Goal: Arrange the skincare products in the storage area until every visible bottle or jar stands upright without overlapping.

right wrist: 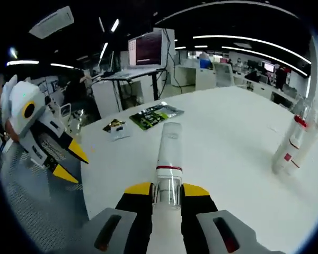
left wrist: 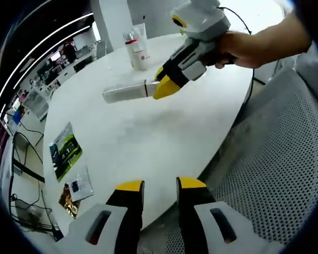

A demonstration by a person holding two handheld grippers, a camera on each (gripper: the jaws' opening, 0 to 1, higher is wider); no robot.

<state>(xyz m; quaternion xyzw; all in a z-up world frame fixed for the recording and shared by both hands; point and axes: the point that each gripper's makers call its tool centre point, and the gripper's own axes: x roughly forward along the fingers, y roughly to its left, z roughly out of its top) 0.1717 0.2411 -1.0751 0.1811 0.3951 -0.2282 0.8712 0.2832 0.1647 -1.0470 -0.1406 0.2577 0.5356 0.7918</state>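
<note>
Clamping, between the jaws of the right hand-held gripper (right wrist: pixel 167 191), the capped end of a clear bottle (right wrist: pixel 168 159), with the rest of it jutting straight ahead, level over the white worktop (right wrist: pixel 228 143) and not resting on it. Hovering off to that hand-held gripper's left, beyond the worktop's near edge and over a grey mesh chair (right wrist: pixel 37 180), the left hand-held gripper (right wrist: pixel 71 161), jaws parted and holding nothing. Lying ahead and slightly left, near the far-left rim, some flat sachets (right wrist: pixel 148 116). Standing ahead to the right, well apart from the held bottle, two upright containers touching or nearly so: a bottle with a red band (right wrist: pixel 289 145) and a tube (right wrist: pixel 306 138) just behind it. Judging the risks: gripping so near one end leaves a long lever, so tilting the bottle upright could let it swivel or slip in the jaws; setting it down at a lean could topple it; swinging right too far could knock the standing pair. Judging the room: plenty of bare worktop straight ahead and to the right before the pair, while the curved edge runs close below the hand-held gripper, so placing further in looks safer.
</note>
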